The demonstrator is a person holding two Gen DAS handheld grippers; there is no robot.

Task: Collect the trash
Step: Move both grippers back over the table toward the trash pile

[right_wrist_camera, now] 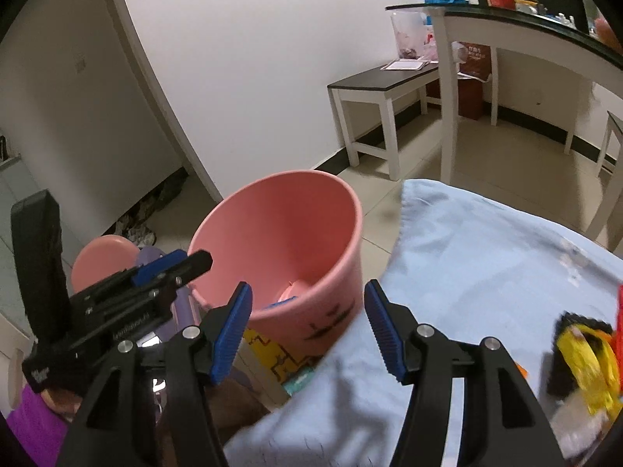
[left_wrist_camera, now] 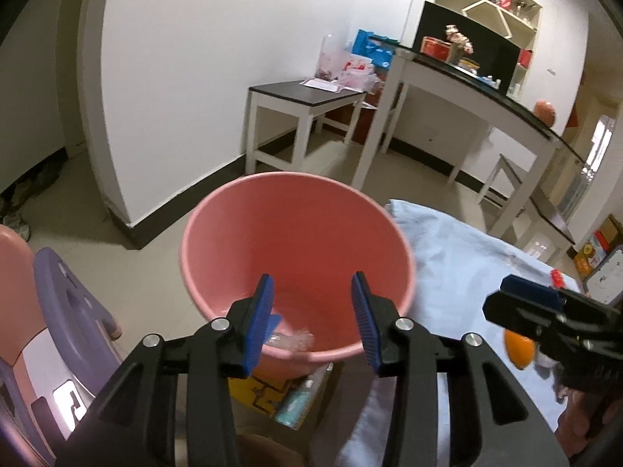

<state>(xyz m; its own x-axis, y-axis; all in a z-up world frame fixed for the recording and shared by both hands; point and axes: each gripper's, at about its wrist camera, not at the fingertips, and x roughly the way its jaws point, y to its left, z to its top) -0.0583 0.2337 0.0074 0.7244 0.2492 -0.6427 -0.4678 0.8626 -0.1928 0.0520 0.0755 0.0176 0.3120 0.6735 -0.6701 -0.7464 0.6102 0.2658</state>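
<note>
Fingers [left_wrist_camera: 260, 325] of both grippers spread wide, holding nothing; pink bin [left_wrist_camera: 296, 241] upright, mouth upward, beside them

Looks like a lived-in home: tiled floor [left_wrist_camera: 97, 190], white bench [left_wrist_camera: 303, 97] strewn with bags and papers, glass-topped dining table [left_wrist_camera: 486, 93], wall shelves [left_wrist_camera: 490, 0] of bottles, shoes [right_wrist_camera: 136, 229] by a doorway.

The pink bucket [left_wrist_camera: 296, 233] looks like smooth plastic with a soft sheen. Near right, the pale blue cloth [right_wrist_camera: 486, 257] is matt and slightly creased. Far right, the dark tabletop [right_wrist_camera: 545, 27] is glossy like glass on white-painted legs; the gripper pads [left_wrist_camera: 259, 323] are ribbed blue.
</note>
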